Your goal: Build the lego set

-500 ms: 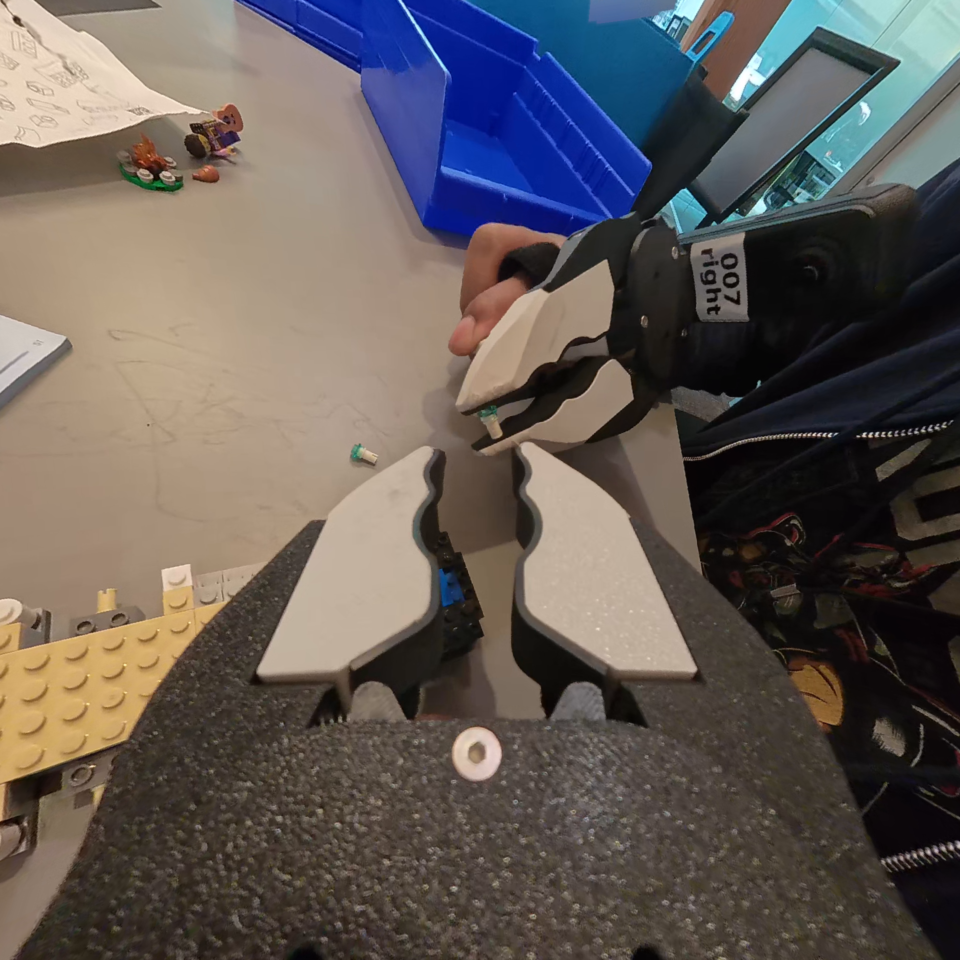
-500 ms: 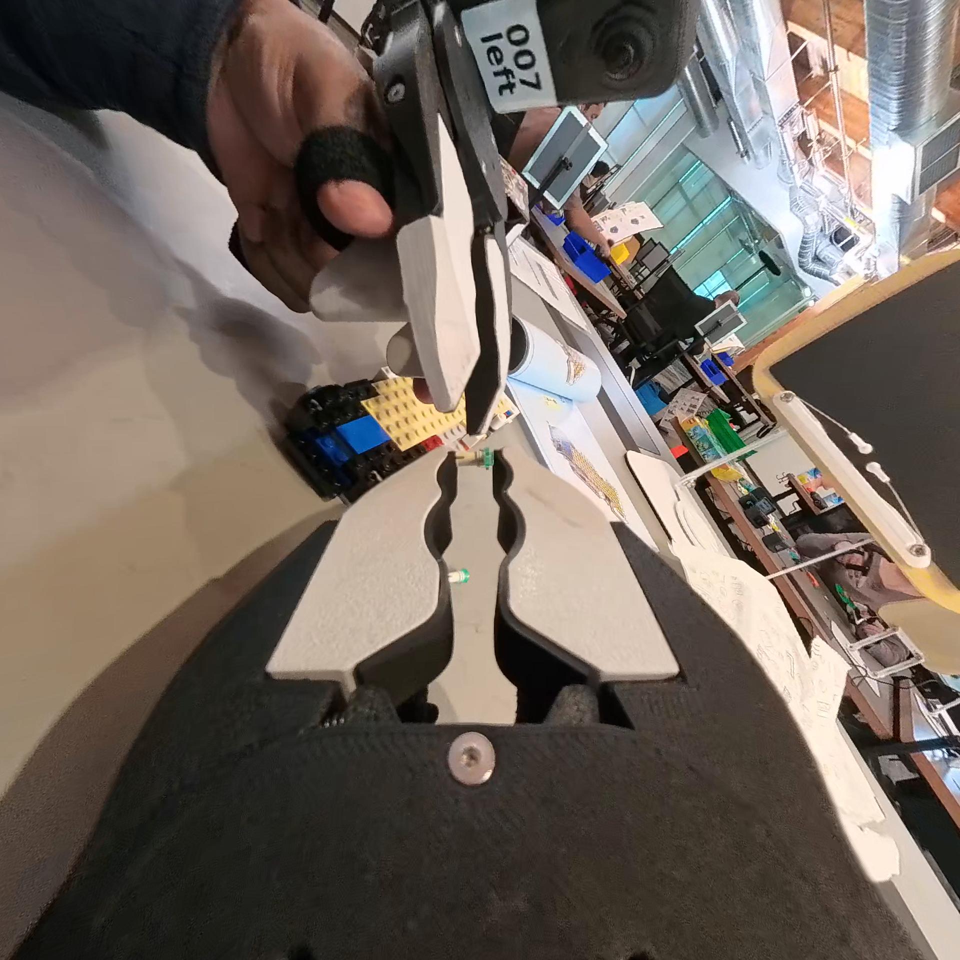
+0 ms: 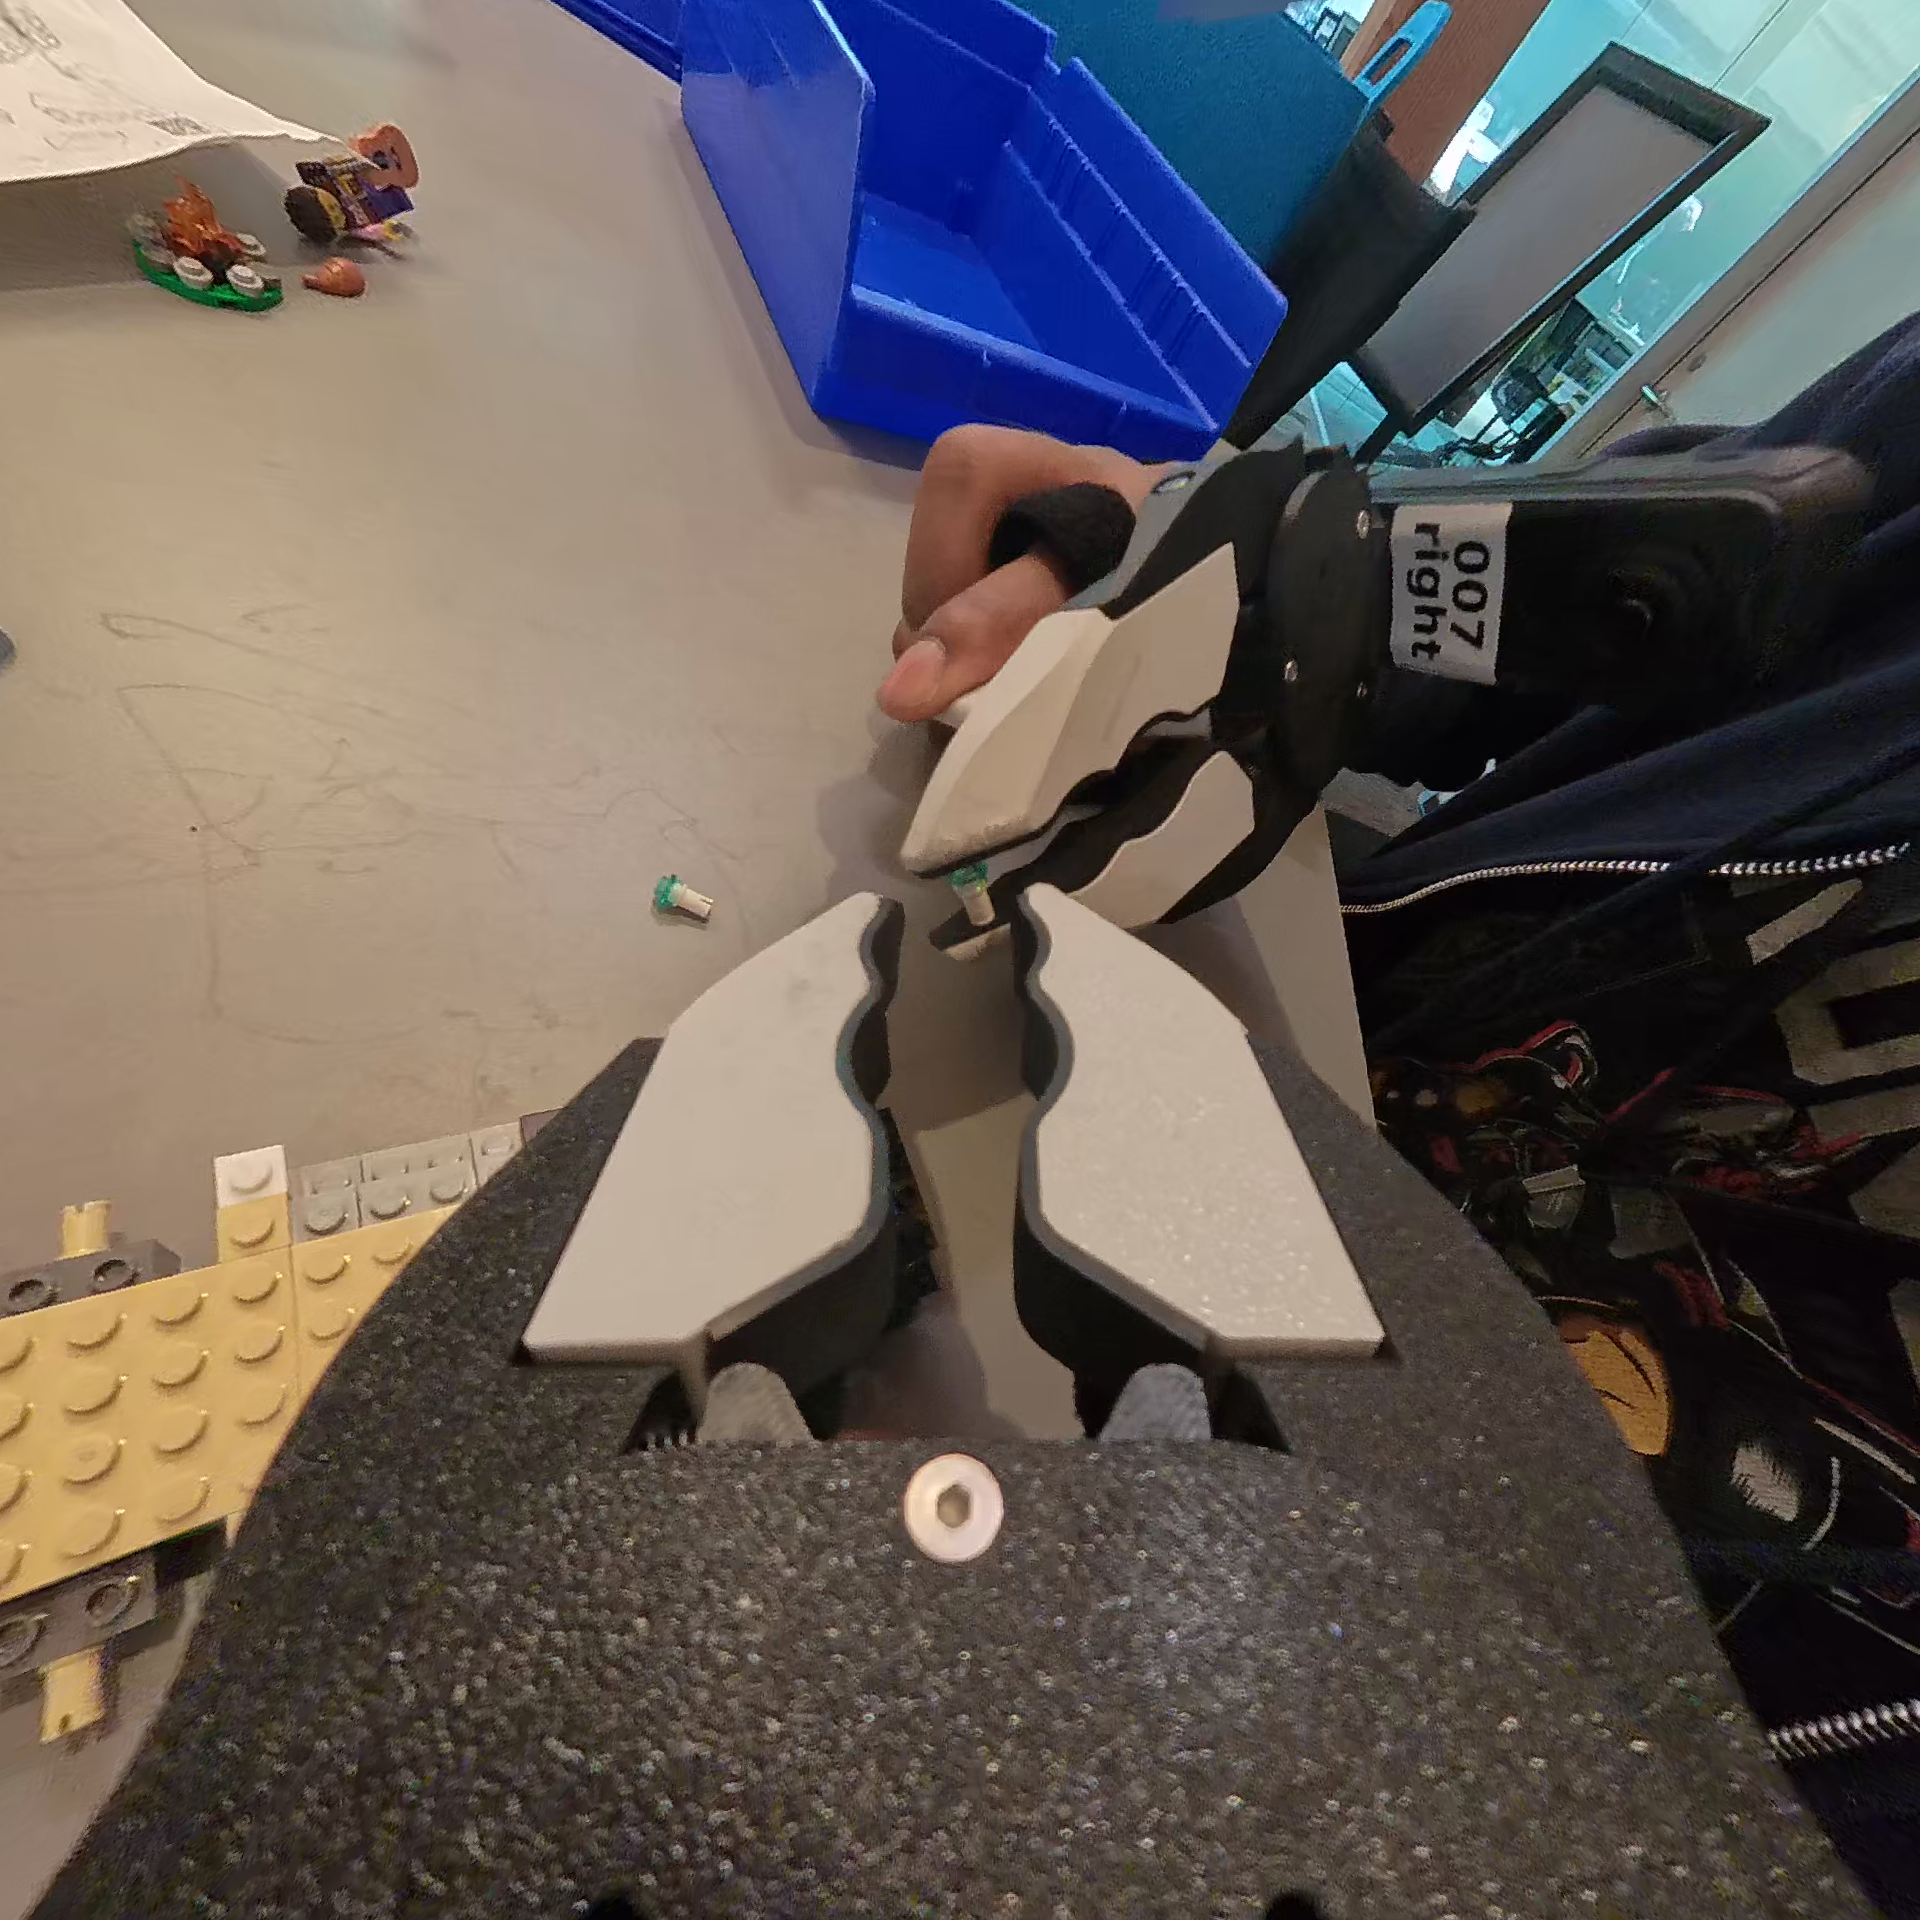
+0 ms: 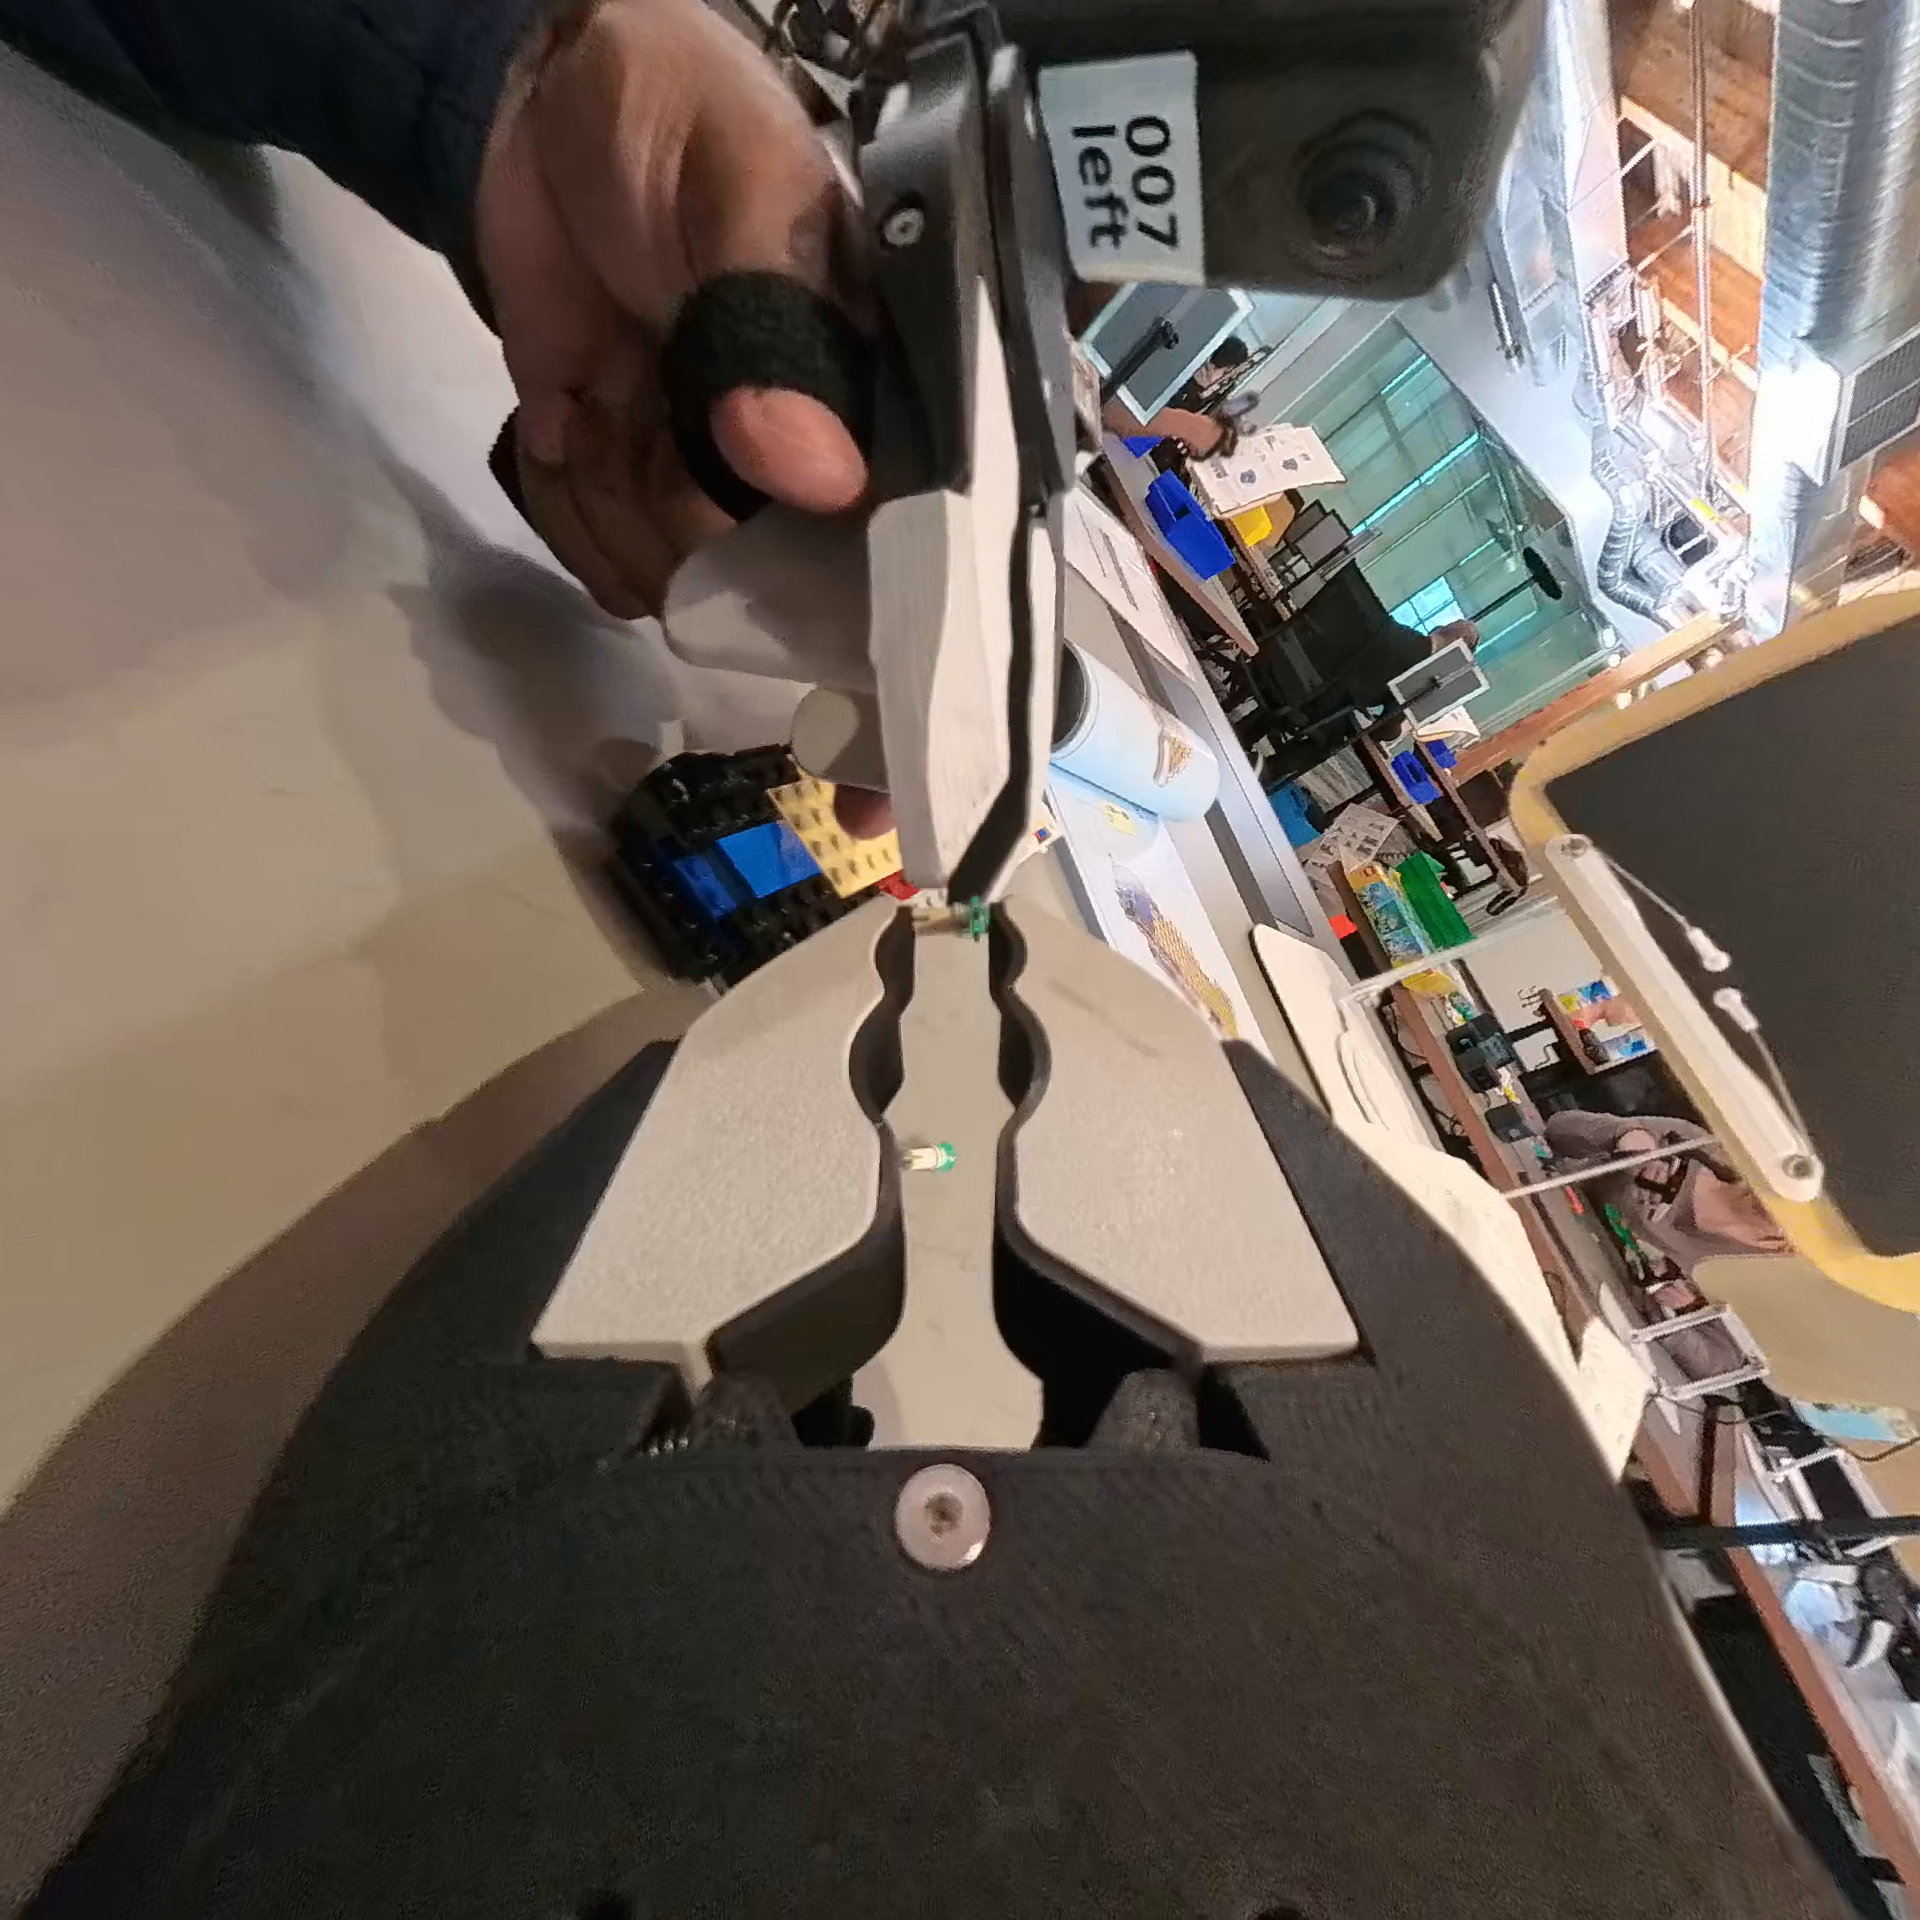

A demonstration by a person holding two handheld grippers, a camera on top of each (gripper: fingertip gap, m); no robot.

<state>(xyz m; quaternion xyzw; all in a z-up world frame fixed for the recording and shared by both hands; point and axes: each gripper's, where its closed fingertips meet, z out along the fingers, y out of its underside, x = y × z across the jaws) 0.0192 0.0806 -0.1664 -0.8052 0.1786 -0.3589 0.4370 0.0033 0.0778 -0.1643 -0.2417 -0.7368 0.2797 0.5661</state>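
Seemingly plastic green-white peg (image 3: 971, 896), right gripper (image 3: 961, 904) pinching

The left gripper (image 3: 951, 925) hangs over the grey table (image 3: 416, 644) with its jaws parted on nothing; just past its tips the right gripper (image 3: 961, 904) pinches a tiny green-and-white piece (image 3: 971, 891) end to end; a matching piece (image 3: 681, 899) lies loose nearby; a tan studded plate (image 3: 135, 1392) sits lower left; a blue bin (image 3: 977, 260) stands behind.
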